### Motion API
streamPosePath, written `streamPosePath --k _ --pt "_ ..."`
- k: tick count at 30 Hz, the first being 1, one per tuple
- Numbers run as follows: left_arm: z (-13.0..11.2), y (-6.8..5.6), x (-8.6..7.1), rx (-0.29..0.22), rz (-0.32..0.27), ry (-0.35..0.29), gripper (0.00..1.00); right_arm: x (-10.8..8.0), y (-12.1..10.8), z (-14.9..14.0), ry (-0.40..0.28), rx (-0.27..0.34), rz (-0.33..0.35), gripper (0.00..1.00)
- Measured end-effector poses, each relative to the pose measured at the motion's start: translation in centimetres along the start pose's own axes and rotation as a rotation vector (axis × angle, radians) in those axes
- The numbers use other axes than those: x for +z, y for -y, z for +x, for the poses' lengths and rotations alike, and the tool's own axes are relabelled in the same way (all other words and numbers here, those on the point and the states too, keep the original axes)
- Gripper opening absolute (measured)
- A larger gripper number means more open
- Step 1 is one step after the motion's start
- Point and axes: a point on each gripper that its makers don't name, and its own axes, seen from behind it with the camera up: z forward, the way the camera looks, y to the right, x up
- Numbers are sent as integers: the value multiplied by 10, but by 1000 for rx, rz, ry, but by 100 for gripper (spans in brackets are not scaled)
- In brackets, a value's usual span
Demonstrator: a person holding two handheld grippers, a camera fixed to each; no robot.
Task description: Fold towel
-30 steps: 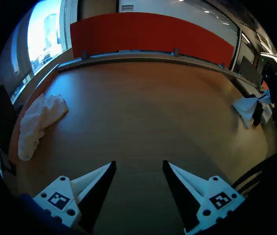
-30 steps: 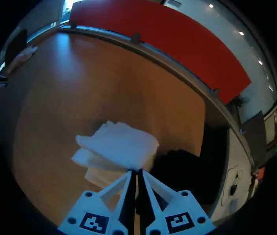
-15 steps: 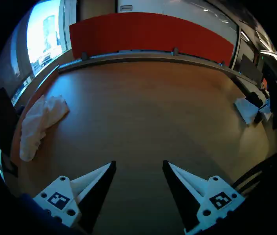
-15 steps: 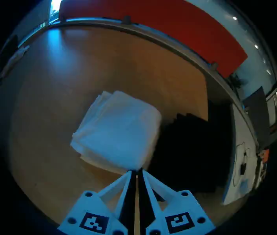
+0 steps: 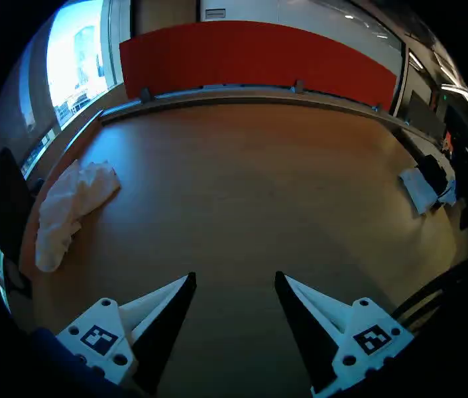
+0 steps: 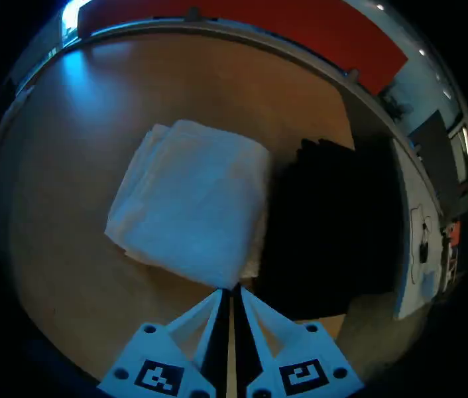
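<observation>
Within the last second the folded towel (image 6: 194, 205) has gone from hanging bunched under the right hand-held gripper (image 6: 233, 290) to lying flat on the tabletop (image 6: 81, 139), and the camera now looks down on it more squarely.

Nearest in the right gripper view, the two fingers are pressed together with only a thin slit between them. The towel's near corner runs right into their tips, so they look to be pinching that corner. The towel spreads away from them as a neat white square, its layered edges showing along the left side. Just to its right sits a dark shape (image 6: 327, 225) that I can't make out, touching or nearly touching the cloth.

In the left gripper view, the left hand-held gripper (image 5: 234, 274) has its fingers spread wide, holding nothing, over bare wood. Further out at the left edge lies a second, crumpled white towel (image 5: 68, 209), well apart from the folded one, which shows small at the far right. Beyond both, a red partition (image 5: 254, 56) runs along the far side, with a bright window (image 5: 78, 60) to its left.

This looks like the set-down at the end of one fold: the finished towel is being parked at the right side. The next move, as I judge it, calls for the right fingers to part and draw back without dragging the corner and disturbing the stack. After that, attention would likely turn to the crumpled towel, which has to be brought to the open middle and spread flat.
</observation>
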Motion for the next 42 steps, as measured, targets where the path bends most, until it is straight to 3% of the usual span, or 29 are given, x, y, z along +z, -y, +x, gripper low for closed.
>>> streamPosePath --k 23,26,33,42 --pt "2 1 0 8 6 3 88 10 -5 -6 18 77 -25 9" --pt "3 1 0 6 7 2 87 8 -5 -9 19 83 -28 18" --pt "3 1 1 6 5 2 88 0 -2 -13 -6 104 -29 61" --pt "6 -4 1 13 -6 -5 88 -6 9 -10 -40 124 -7 83"
